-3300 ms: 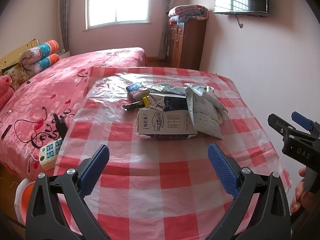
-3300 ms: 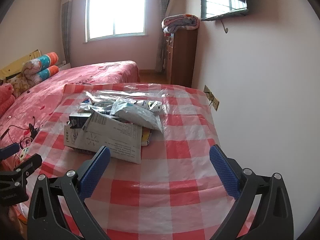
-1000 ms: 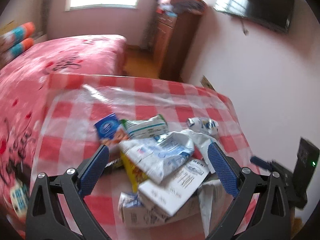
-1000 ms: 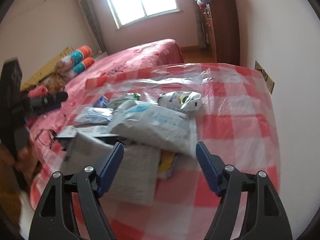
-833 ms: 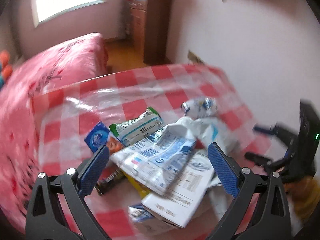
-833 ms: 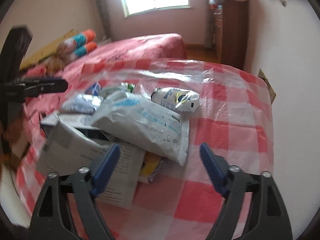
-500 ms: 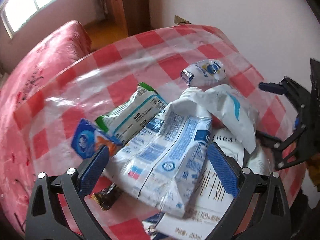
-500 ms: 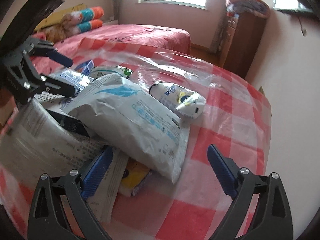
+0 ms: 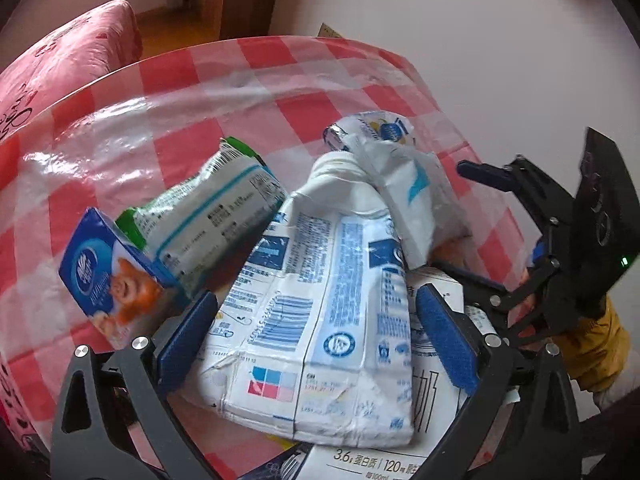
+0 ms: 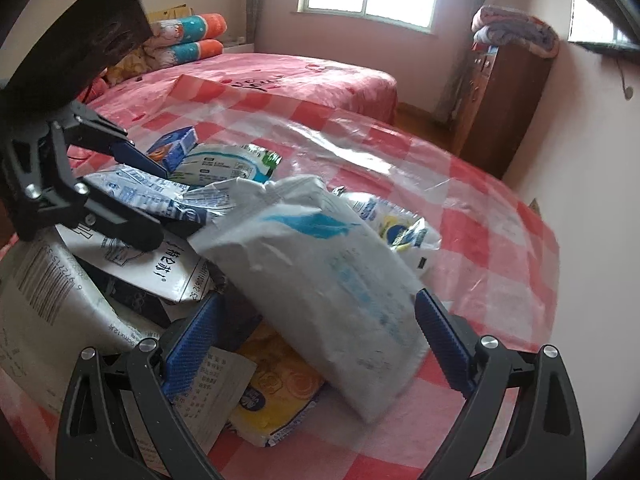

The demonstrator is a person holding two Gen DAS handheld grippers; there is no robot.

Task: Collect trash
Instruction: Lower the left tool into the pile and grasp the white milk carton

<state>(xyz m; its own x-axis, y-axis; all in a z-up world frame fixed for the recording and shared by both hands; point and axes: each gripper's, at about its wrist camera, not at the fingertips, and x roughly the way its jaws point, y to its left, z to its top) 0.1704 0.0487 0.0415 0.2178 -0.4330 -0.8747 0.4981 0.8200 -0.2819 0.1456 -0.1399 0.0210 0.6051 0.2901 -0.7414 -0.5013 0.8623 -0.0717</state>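
Observation:
A heap of trash lies on the red checked table (image 9: 280,72). My left gripper (image 9: 316,336) hangs open over a flattened blue and white milk carton (image 9: 320,320), its pads wide of both edges. A blue tissue pack (image 9: 108,280) and a green-edged wrapper (image 9: 208,208) lie to its left. My right gripper (image 10: 316,336) is open astride the lower end of a grey-white pouch (image 10: 320,272), pads apart from it. A yellow wrapper (image 10: 276,392) and a white printed carton (image 10: 160,264) lie under that pouch. The left gripper (image 10: 132,196) shows in the right wrist view over the pile's left side.
A small white and blue pouch (image 10: 396,224) lies behind the grey one. A clear plastic sheet (image 10: 320,136) covers the cloth. A pink bed (image 10: 260,76) stands beyond the table, a brown dresser (image 10: 500,100) by the wall. A yellow sleeve (image 9: 596,344) shows behind the right gripper (image 9: 520,240).
Both grippers have dropped closer to the pile and tilted downward. The right gripper's jaws have spread wider and now straddle the grey-white pouch; the left now frames the milk carton.

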